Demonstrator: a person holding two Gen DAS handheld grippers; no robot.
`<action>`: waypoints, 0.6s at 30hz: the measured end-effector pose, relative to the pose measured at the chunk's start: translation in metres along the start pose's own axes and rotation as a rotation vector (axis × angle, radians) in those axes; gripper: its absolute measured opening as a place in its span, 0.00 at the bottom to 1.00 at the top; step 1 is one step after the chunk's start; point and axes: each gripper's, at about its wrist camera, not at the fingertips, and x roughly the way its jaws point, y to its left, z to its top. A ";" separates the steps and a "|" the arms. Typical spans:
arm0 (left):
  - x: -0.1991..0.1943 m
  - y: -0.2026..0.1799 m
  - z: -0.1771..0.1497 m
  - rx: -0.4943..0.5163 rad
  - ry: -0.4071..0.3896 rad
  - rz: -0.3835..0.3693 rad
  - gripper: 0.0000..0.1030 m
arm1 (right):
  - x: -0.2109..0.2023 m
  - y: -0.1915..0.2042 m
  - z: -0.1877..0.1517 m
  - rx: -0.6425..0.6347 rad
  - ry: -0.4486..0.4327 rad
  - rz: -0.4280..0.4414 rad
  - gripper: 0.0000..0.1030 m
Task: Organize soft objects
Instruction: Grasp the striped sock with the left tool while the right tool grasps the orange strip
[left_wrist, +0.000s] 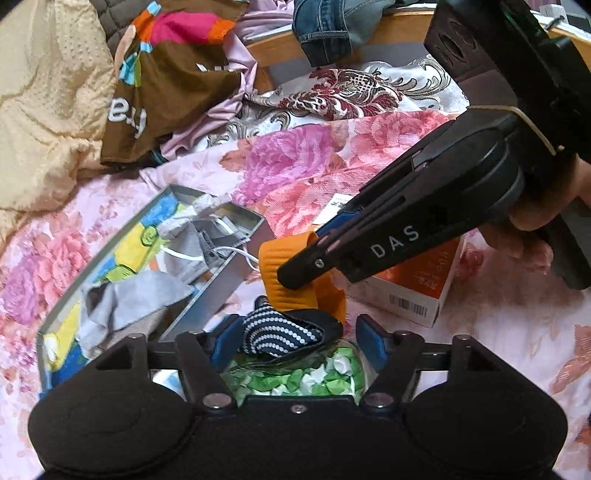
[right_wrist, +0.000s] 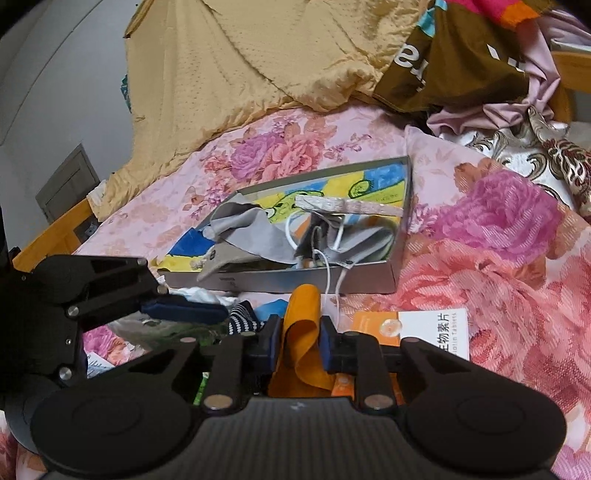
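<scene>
My right gripper (right_wrist: 299, 339) is shut on an orange band (right_wrist: 303, 332), which also shows in the left wrist view (left_wrist: 288, 273) under the right gripper (left_wrist: 295, 275). My left gripper (left_wrist: 295, 339) stands around a glass jar of green and white bits (left_wrist: 295, 376); whether its pads touch the jar I cannot tell. A navy dotted sock (left_wrist: 280, 334) lies on the jar's mouth. The left gripper also shows in the right wrist view (right_wrist: 207, 314). A shallow grey box (left_wrist: 218, 291) with a cartoon-printed bottom holds grey cloths (left_wrist: 136, 299) and white cords.
An orange and white tablet box (left_wrist: 417, 291) lies on the floral bedsheet (left_wrist: 295, 162) to the right. A beige quilt (left_wrist: 44, 92), a brown printed cloth (left_wrist: 170, 85) and jeans (left_wrist: 325, 26) pile up at the back by the wooden bed frame.
</scene>
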 end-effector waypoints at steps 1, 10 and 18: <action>0.001 0.001 0.000 -0.013 0.005 -0.012 0.62 | 0.000 0.000 0.000 0.002 0.001 0.000 0.23; 0.007 0.003 -0.002 -0.106 0.032 -0.074 0.44 | -0.001 0.000 0.001 0.004 0.010 0.010 0.23; 0.014 0.014 0.009 -0.270 0.105 -0.045 0.44 | -0.005 -0.007 0.006 0.029 0.010 0.011 0.23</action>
